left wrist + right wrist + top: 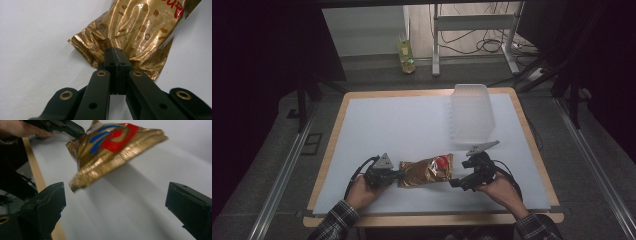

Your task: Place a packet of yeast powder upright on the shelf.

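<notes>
I am holding my left gripper (398, 174) low in my left hand (360, 192), pointing it to the right. Its two black jaws are squeezing tight together, pinching something. I am holding my right gripper (455, 183) in my right hand (503, 191), pointing it to the left. Its jaws are standing wide apart, gripping nothing. Both my forearms are coming in from the bottom edge.

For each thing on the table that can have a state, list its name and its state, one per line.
gold snack bag: sealed, crumpled, one end pinched, the other end lifted off the mat
left gripper: shut on the bag's end
right gripper: jaws wide open, nothing between them, near the bag's free end
clear plastic bin: apart from the bag; upright or overturned, cannot tell
</notes>
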Motion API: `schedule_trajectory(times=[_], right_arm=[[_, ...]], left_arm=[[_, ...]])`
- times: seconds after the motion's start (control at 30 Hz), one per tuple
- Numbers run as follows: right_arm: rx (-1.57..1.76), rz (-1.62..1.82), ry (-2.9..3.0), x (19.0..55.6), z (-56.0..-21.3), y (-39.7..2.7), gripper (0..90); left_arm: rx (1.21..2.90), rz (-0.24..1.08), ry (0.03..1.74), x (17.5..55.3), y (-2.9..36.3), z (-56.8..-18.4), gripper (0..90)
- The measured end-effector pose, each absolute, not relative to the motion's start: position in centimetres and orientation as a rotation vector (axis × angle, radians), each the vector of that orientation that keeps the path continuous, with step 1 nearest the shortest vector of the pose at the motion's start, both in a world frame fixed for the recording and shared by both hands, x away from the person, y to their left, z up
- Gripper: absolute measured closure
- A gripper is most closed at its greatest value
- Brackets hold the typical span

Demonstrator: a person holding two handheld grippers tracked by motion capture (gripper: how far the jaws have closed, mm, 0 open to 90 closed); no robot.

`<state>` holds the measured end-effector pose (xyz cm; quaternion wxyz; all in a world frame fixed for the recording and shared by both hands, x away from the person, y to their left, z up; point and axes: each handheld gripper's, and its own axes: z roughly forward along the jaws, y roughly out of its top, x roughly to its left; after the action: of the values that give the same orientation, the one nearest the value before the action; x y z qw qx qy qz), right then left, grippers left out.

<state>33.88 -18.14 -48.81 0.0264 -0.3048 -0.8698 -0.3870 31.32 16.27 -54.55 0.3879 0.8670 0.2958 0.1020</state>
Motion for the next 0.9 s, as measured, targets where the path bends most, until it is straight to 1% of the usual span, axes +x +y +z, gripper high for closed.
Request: schedule_trajectory(times=[0.17, 0.2, 0.23, 0.27, 0.33, 0.37, 0.4, 0.43, 0.6, 0.67, 0.7, 0.73, 0.9], right_arm=[[-0.942, -1.169, -2.598, 34.7, -49.2, -16.6, 3.4], [-0.937, -1.168, -2.591, 34.9, -49.3, -16.3, 4.7], [-0.948, -1.162, -2.576, 35.2, -49.4, -15.7, 9.1], [-0.948, -1.162, -2.576, 35.2, -49.4, -15.7, 9.1], [-0.962, -1.164, -2.550, 35.5, -49.5, -15.2, 15.8], [-0.973, -1.162, -2.536, 35.6, -49.5, -15.0, 19.5], [-0.985, -1.156, -2.506, 36.0, -49.5, -14.5, 26.1], [-0.985, -1.156, -2.506, 36.0, -49.5, -14.5, 26.1], [-1.001, -1.162, -2.480, 36.5, -49.6, -13.6, 41.9], [-1.013, -1.164, -2.465, 36.7, -49.6, -13.4, 44.5], [-1.024, -1.169, -2.465, 36.9, -49.7, -13.1, 47.5], [-1.024, -1.169, -2.465, 36.9, -49.7, -13.1, 47.5], [-1.019, -1.167, -2.476, 37.3, -49.9, -12.3, 53.8]], left_arm=[[2.205, 0.259, 0.753, 31.3, 16.3, -54.5, 90.0], [2.205, 0.258, 0.754, 31.3, 16.3, -54.5, 90.0], [2.207, 0.260, 0.752, 31.3, 16.3, -54.5, 90.0], [2.210, 0.262, 0.750, 31.3, 16.2, -54.5, 90.0], [2.210, 0.262, 0.750, 31.3, 16.2, -54.5, 90.0], [2.212, 0.262, 0.748, 31.3, 16.3, -54.5, 90.0], [2.212, 0.263, 0.747, 31.3, 16.3, -54.5, 90.0], [2.213, 0.264, 0.746, 31.3, 16.3, -54.5, 90.0], [2.212, 0.268, 0.743, 31.3, 16.2, -54.5, 90.0], [2.211, 0.268, 0.743, 31.3, 16.2, -54.5, 90.0], [2.211, 0.268, 0.742, 31.3, 16.2, -54.5, 90.0], [2.212, 0.269, 0.741, 31.3, 16.2, -54.5, 90.0], [2.212, 0.270, 0.739, 31.3, 16.2, -54.5, 89.9]])
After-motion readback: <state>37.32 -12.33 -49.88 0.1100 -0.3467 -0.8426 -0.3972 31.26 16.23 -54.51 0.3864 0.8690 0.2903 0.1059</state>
